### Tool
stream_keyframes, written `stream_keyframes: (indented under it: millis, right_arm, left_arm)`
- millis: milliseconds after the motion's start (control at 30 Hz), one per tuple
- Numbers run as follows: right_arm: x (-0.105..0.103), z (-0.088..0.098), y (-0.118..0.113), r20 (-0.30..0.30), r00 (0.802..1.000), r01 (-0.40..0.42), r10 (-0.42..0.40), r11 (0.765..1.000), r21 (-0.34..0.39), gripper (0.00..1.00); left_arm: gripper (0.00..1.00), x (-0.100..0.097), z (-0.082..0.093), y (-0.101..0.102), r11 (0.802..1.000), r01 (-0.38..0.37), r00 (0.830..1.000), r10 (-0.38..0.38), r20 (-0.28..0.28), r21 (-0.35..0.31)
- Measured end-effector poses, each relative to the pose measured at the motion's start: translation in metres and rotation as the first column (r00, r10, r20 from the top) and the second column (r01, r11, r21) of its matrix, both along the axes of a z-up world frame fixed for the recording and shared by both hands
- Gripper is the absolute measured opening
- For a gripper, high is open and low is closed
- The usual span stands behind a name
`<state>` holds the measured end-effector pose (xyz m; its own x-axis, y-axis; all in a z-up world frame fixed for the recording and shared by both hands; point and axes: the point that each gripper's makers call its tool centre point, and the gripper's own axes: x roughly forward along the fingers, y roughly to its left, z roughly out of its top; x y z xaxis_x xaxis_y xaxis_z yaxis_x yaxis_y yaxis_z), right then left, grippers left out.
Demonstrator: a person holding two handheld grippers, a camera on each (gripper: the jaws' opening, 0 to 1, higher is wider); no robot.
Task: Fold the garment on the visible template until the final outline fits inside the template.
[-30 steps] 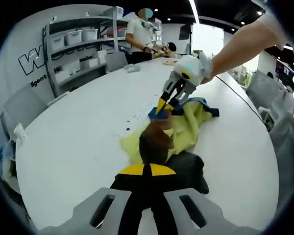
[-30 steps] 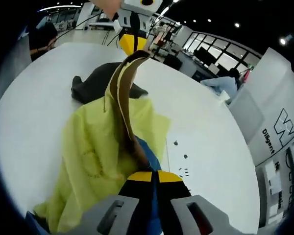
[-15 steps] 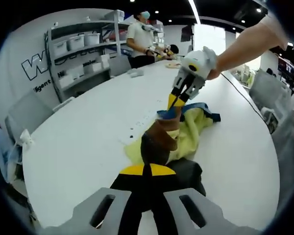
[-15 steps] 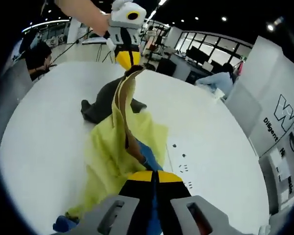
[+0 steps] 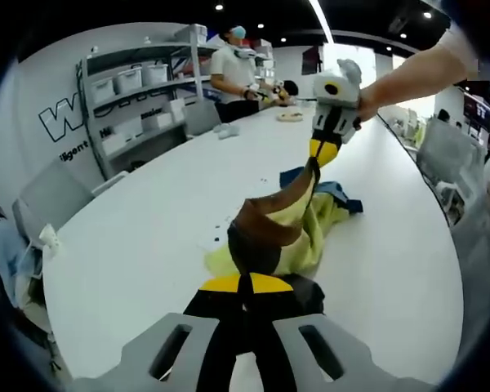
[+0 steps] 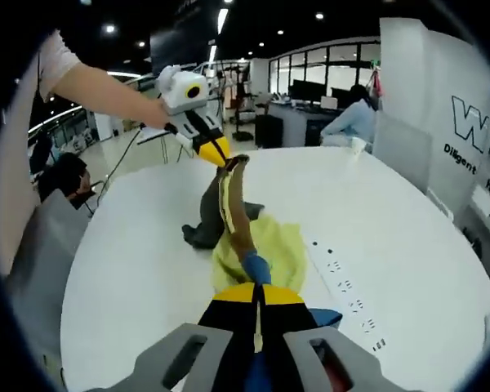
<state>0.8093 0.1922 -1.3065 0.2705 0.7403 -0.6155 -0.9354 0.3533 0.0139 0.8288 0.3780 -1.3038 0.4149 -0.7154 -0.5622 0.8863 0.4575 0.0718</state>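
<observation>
A garment [image 5: 271, 227] of yellow, brown, dark grey and blue cloth hangs stretched between both grippers above the white table [image 5: 139, 245]. My left gripper [image 5: 245, 282] is shut on its near brown and grey edge. My right gripper [image 5: 314, 155], held by a hand, is shut on the far end, higher up. In the right gripper view the right gripper [image 6: 257, 292] is shut on the blue and brown edge, and the left gripper [image 6: 220, 155] pinches the top of the garment [image 6: 265, 243]. Its yellow and grey lower parts still rest on the table [image 6: 392, 212]. Small black marks [image 6: 343, 278] dot the tabletop.
Shelves with white bins [image 5: 131, 82] stand behind the table, and a person [image 5: 237, 65] stands at its far end. Grey chairs [image 5: 45, 192] [image 6: 41, 245] sit along the edge. Another person [image 6: 355, 118] sits at a desk beyond the table.
Both grippers have risen, still shut on the garment. The cloth has been pulled up off the table and drawn taut between them; less of it lies on the table.
</observation>
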Motion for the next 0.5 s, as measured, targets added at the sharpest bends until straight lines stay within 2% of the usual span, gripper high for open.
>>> stream_keyframes:
  millis: [33,100,133,267,333,367,400,433,467,500]
  right_arm:
    - [-0.002,0.004,-0.002,-0.012,1.000,0.014,-0.014,1.000,0.013,0.00]
    - [-0.003,0.010,-0.005,0.002,1.000,0.020,-0.020,0.999,0.026,0.00]
    - [-0.004,0.013,-0.006,-0.017,0.999,0.042,-0.041,0.998,0.041,0.00]
    - [-0.007,0.015,-0.010,-0.036,0.997,0.065,-0.063,0.997,0.051,0.00]
    - [-0.009,0.011,-0.012,-0.106,0.988,0.116,-0.109,0.991,0.068,0.00]
    - [-0.009,0.010,-0.013,-0.111,0.987,0.121,-0.113,0.990,0.067,0.00]
    - [-0.008,0.009,-0.014,-0.111,0.987,0.125,-0.117,0.990,0.072,0.00]
    - [-0.012,0.007,-0.014,-0.160,0.978,0.150,-0.134,0.985,0.090,0.00]
    - [-0.011,0.004,-0.016,-0.180,0.972,0.171,-0.153,0.981,0.088,0.00]
    - [-0.012,0.000,-0.018,-0.204,0.963,0.195,-0.175,0.977,0.086,0.00]
  left_arm:
    - [0.02,-0.001,0.001,-0.001,1.000,0.003,1.000,-0.003,-0.001,-0.003]
    - [0.02,-0.006,0.001,-0.003,1.000,0.012,1.000,-0.012,-0.007,-0.007]
    - [0.02,-0.008,0.001,-0.005,1.000,0.019,1.000,-0.019,-0.014,-0.018]
    - [0.02,-0.024,-0.008,-0.008,0.998,0.042,0.997,-0.045,-0.060,-0.047]
    - [0.02,-0.032,-0.014,-0.010,0.997,0.054,0.995,-0.059,-0.086,-0.060]
    - [0.02,-0.036,-0.016,-0.012,0.995,0.062,0.992,-0.070,-0.103,-0.076]
    - [0.02,-0.044,-0.018,-0.015,0.991,0.069,0.986,-0.085,-0.146,-0.113]
    - [0.01,-0.048,-0.021,-0.016,0.990,0.071,0.982,-0.091,-0.168,-0.120]
    - [0.01,-0.052,-0.025,-0.016,0.989,0.071,0.976,-0.096,-0.196,-0.133]
    - [0.01,-0.050,-0.028,-0.015,0.990,0.069,0.978,-0.091,-0.188,-0.125]
